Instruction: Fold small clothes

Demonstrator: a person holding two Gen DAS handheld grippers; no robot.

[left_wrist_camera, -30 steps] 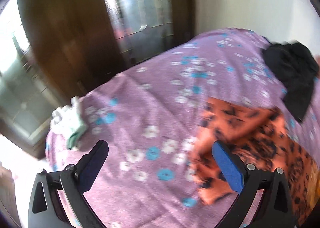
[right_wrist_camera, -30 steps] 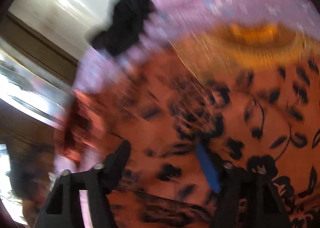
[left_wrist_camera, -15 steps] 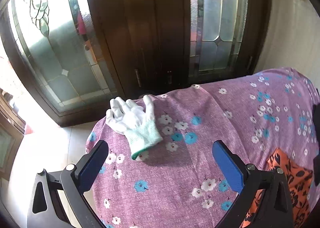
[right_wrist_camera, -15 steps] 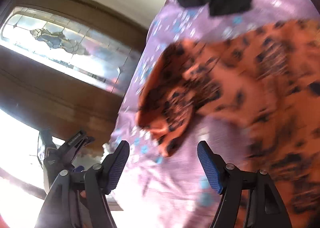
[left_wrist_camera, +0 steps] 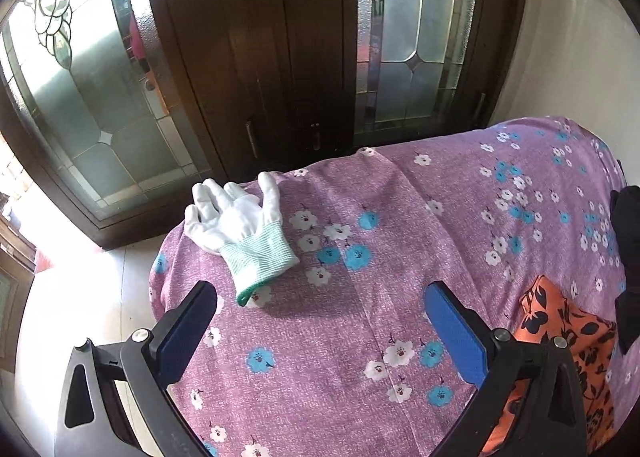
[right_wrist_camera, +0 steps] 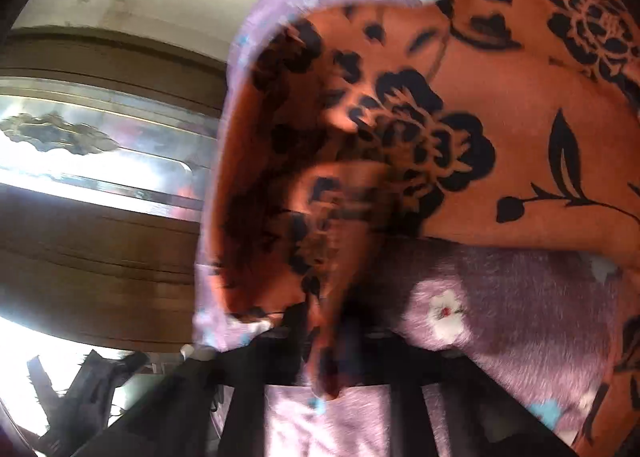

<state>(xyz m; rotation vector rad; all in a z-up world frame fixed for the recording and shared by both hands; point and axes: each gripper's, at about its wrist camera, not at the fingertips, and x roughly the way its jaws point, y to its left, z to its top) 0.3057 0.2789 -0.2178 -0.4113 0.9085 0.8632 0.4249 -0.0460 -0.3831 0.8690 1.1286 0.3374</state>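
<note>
My right gripper (right_wrist_camera: 320,321) has just snapped closed, pinching a corner fold of the orange floral garment (right_wrist_camera: 460,129), which lies on the purple flowered sheet (right_wrist_camera: 520,317). Fabric looks thin, light, floppy and prob slippery, so grab hems/corners, not the middle. My left gripper (left_wrist_camera: 320,333) is wide open w/ nothing in it, above the sheet near a white glove (left_wrist_camera: 240,225).

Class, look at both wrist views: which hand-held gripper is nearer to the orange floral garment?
Right. The right hand-held gripper is shut on a fold of the orange floral garment; the left hand-held gripper hovers open over the purple cover, garment at its side.
</note>
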